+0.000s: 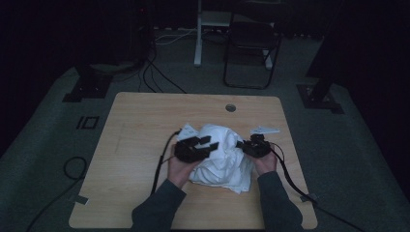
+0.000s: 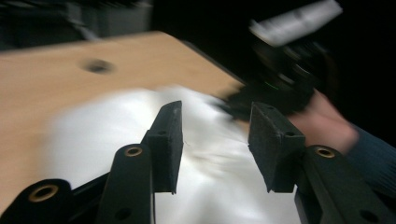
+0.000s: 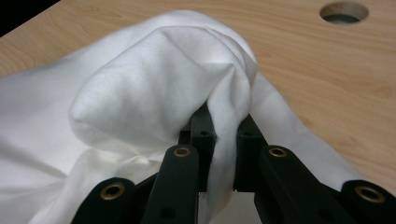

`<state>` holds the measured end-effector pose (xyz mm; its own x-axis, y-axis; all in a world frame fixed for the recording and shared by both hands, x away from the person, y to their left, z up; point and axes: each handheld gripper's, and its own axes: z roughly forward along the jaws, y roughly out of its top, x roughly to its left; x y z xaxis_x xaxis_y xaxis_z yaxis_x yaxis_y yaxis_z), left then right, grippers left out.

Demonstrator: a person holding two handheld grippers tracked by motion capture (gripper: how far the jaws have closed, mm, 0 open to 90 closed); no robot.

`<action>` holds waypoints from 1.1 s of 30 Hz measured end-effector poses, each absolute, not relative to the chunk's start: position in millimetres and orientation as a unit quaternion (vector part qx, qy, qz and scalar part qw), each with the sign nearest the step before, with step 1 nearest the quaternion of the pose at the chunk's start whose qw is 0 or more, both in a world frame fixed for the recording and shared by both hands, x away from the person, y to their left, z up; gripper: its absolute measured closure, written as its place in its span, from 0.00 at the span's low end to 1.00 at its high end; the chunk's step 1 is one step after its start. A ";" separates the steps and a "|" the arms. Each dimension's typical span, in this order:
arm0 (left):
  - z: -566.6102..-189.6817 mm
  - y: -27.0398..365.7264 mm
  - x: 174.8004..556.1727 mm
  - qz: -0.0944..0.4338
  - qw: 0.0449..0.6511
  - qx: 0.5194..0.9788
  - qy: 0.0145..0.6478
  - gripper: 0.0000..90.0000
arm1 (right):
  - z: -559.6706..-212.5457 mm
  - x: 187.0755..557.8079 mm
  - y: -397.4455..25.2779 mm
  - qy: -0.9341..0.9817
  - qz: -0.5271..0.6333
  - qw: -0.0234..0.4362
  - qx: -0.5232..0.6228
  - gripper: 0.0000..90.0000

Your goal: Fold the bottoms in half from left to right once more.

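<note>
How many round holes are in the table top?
1. The round hole is near the far edge of the table, beyond the white cloth. The cloth could hide another.

Left tongs view smeared by motion: crumpled white cloth without readable folds, round cable hole in the light wooden surface only a dark blot beyond the cloth. Right tongs, past the cloth, a black blur with a hand behind. Cloth cut off by left and bottom edges in the right tongs view. From above, dim; tips of right tongs lost against the cloth.
</note>
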<state>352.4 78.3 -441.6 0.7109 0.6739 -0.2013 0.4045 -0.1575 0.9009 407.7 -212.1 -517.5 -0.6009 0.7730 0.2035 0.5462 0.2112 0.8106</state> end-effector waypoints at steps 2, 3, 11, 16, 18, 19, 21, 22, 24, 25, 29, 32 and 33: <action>-443.7 97.0 368.4 0.127 0.528 0.745 0.388 0.66 | -521.9 409.2 -216.7 0.766 0.458 0.123 0.434 0.90; -454.8 108.8 385.4 0.118 0.503 0.748 0.416 0.68 | -522.6 409.6 -217.6 0.766 0.456 0.122 0.436 0.89; -502.1 95.2 385.2 0.052 0.470 0.783 0.405 0.74 | -526.6 410.9 -225.2 0.762 0.446 0.129 0.451 0.83; -514.4 79.5 378.2 0.087 0.438 0.804 0.392 0.74 | -528.1 409.4 -231.0 0.763 0.435 0.136 0.458 0.77; -522.6 74.5 376.9 0.093 0.430 0.807 0.393 0.74 | -527.4 408.3 -233.6 0.763 0.432 0.139 0.461 0.74; -527.5 72.3 375.8 0.095 0.428 0.807 0.394 0.74 | -526.8 407.8 -234.5 0.763 0.429 0.142 0.462 0.72; -529.3 71.9 375.0 0.096 0.429 0.807 0.395 0.74 | -525.4 406.5 -235.9 0.763 0.426 0.147 0.464 0.70; -530.4 71.4 373.2 0.102 0.429 0.806 0.395 0.75 | -521.7 403.4 -238.1 0.765 0.422 0.155 0.461 0.66; -530.4 70.6 373.0 0.104 0.427 0.806 0.396 0.75 | -516.4 399.4 -239.7 0.766 0.420 0.166 0.458 0.63; -530.7 70.0 372.9 0.106 0.426 0.807 0.396 0.75 | -514.2 398.0 -240.4 0.767 0.419 0.170 0.456 0.63; -531.3 69.6 372.0 0.110 0.425 0.807 0.396 0.75 | -504.7 391.5 -242.3 0.768 0.419 0.186 0.447 0.60; -532.4 69.1 370.7 0.115 0.426 0.806 0.396 0.75 | -496.8 384.7 -243.1 0.767 0.425 0.193 0.439 0.58; -532.4 69.1 370.7 0.115 0.426 0.806 0.396 0.75 | -494.9 383.1 -243.3 0.767 0.428 0.195 0.437 0.58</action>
